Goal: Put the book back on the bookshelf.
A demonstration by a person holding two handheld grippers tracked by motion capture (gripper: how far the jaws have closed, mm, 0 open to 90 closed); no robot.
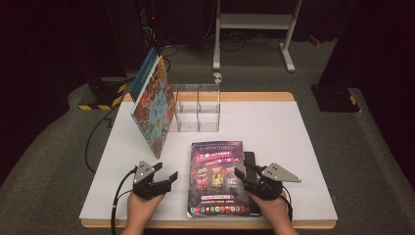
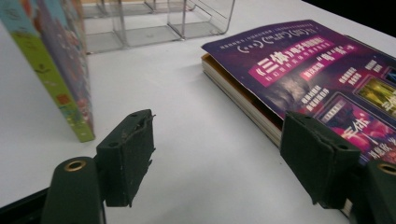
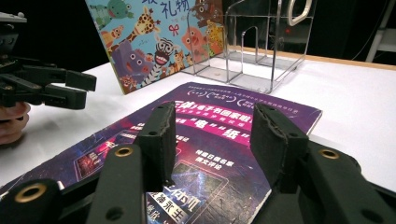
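Both grippers hovered at the near edge of the tabletop [image 1: 293,127]: the left gripper [image 1: 164,177] spread and empty, the right gripper [image 1: 244,177] half-spread above the purple book [image 1: 217,178], pressing nothing. That book lay flat between them, long axis running away from the person, spine toward the left gripper. Its loose cover could slide or crumple if only that were pinched.
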